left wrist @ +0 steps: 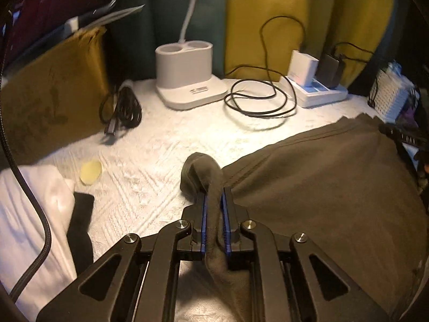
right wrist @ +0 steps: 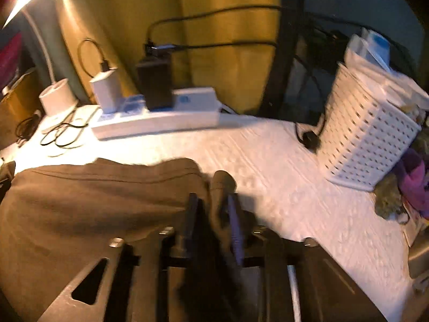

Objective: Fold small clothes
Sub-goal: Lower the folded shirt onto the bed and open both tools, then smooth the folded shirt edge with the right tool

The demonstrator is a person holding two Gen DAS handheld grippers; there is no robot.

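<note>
Two tools pinch the same brown garment (left wrist: 321, 187) on the white-covered desk: the left tool (left wrist: 214, 214) is clamped on a bunched corner, the right tool (right wrist: 214, 214) grips another corner, though blur softens that view. Between them the cloth spreads over the desk's near half. At the far edge stand a lamp base (left wrist: 187, 77), power strip (right wrist: 161, 118) and basket (right wrist: 367, 134)

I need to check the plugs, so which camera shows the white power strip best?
The right wrist view: the long white power strip lies near and broadside, with a white and a black adapter plugged in. The left wrist view shows it smaller, far back at the right.
</note>
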